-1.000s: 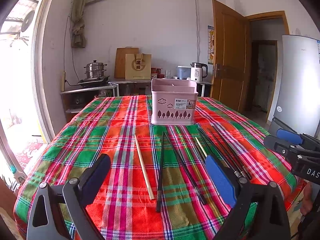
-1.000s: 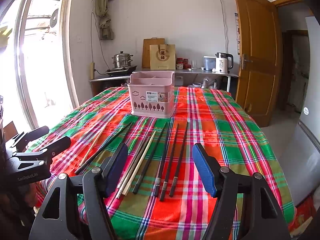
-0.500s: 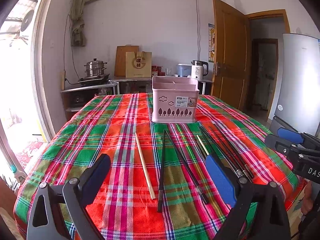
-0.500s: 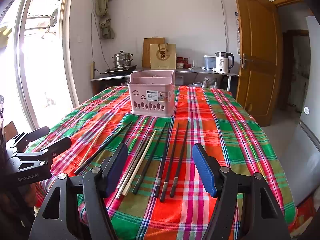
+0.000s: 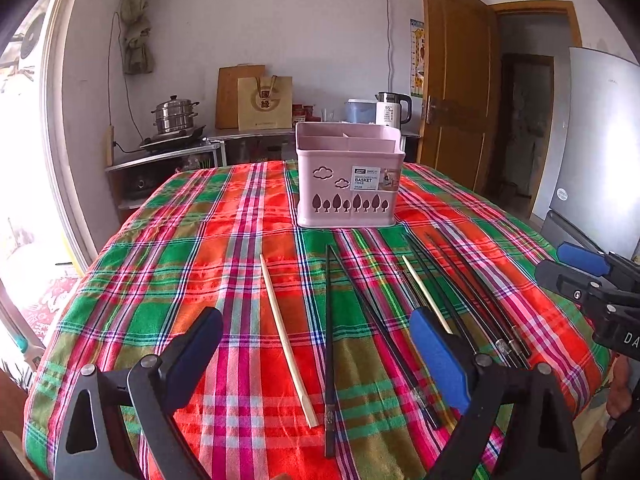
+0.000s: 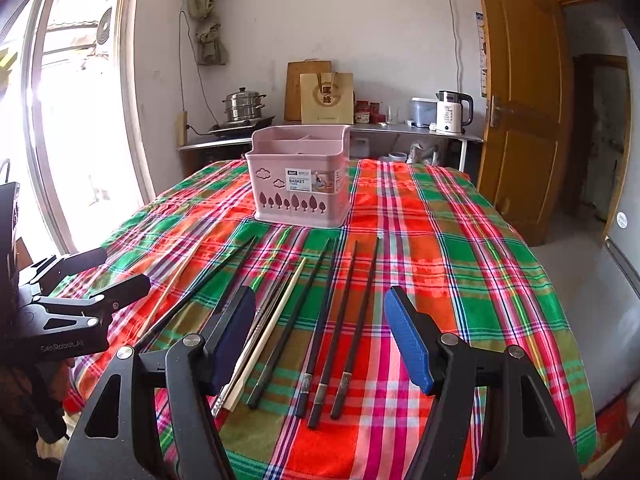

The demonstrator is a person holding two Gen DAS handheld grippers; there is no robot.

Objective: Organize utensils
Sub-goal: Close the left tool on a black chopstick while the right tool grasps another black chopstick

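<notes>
A pink utensil basket with inner dividers stands mid-table on the plaid cloth. Several chopsticks lie in front of it: a pale wooden one, a black one beside it, and further black ones and a light one to the right. My left gripper hovers open over the near edge, above the wooden and black sticks, holding nothing. My right gripper is open too, above the black sticks. Each gripper shows at the edge of the other's view.
The table is covered by a red and green plaid cloth, its near edge just below the grippers. Behind it a counter holds a steel pot, a paper bag and a kettle. A wooden door stands at right.
Both views have tilted up slightly, so the basket and sticks sit a little lower in frame. Both grippers stay open; no chopstick has moved.
</notes>
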